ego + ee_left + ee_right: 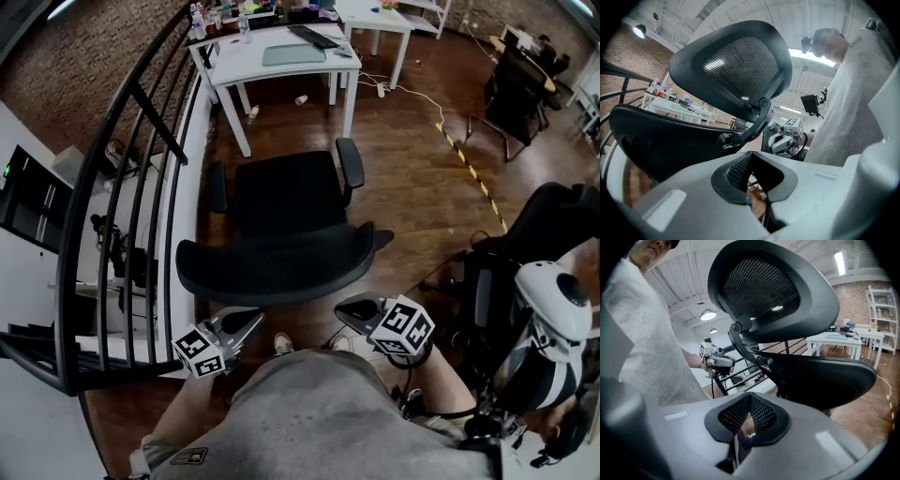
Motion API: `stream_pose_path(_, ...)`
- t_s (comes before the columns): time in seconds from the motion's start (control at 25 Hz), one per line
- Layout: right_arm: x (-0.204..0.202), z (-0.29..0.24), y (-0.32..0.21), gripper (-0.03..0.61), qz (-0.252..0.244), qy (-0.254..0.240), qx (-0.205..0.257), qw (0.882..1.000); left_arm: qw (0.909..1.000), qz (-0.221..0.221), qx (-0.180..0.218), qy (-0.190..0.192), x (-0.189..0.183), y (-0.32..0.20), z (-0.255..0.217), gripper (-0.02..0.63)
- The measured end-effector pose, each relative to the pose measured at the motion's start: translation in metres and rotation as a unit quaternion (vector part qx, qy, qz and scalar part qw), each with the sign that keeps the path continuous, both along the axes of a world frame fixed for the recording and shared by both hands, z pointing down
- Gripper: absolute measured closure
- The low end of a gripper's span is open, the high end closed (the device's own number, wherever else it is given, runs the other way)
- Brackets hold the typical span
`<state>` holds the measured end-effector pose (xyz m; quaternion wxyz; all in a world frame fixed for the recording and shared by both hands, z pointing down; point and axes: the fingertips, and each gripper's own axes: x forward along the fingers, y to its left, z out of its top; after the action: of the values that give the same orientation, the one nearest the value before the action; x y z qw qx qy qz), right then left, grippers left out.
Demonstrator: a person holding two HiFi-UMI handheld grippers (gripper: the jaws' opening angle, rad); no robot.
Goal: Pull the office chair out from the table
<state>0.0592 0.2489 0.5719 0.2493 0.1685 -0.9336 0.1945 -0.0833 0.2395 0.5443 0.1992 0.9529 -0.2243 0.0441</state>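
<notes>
The black office chair [281,225] stands on the wood floor with its seat toward the white table [272,58] and a gap of floor between them. Its curved backrest [281,267] faces me. My left gripper [253,322] sits just behind the backrest's left part, shut, with nothing between its pads. My right gripper [345,308] is behind the right part, shut and empty too. In the left gripper view, the mesh headrest [740,65] rises above the closed left gripper [750,157], with the right gripper [785,138] beyond. In the right gripper view, the headrest [773,291] and backrest [820,376] loom over the closed right gripper [749,400].
A black railing [141,187] runs along the left. The table carries a keyboard [314,36] and small items. A cup [300,99] lies under it. Yellow-black tape [469,164] crosses the floor at right. Another dark chair [553,220] stands at the right.
</notes>
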Motion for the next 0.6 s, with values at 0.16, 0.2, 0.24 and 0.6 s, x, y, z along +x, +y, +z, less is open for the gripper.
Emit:
stream_pose_path(0.16,-0.0009,-0.0016,-0.0010,0.572,-0.002,0.004,0.006,1.000,1.0000,0.003,0.003,0.002,-0.0010,-0.0001,-0.0003,0.614)
stream_pose_path(0.2,-0.0008,-0.0023,-0.0013,0.572,-0.002,0.004,0.006,1.000,1.0000,0.003,0.003,0.003,-0.0013,0.0000,-0.0001,0.614)
stream_pose_path(0.24,-0.0008,-0.0031,-0.0015,0.572,-0.001,0.004,0.007,1.000,1.0000,0.004,0.004,0.003,-0.0017,0.0002,-0.0003,0.614)
stream_pose_path(0.6,-0.0006,-0.0082,-0.0014,0.572,0.000,0.005,0.018,1.000,0.9999,0.000,0.011,0.002,-0.0043,0.0022,-0.0054,0.614)
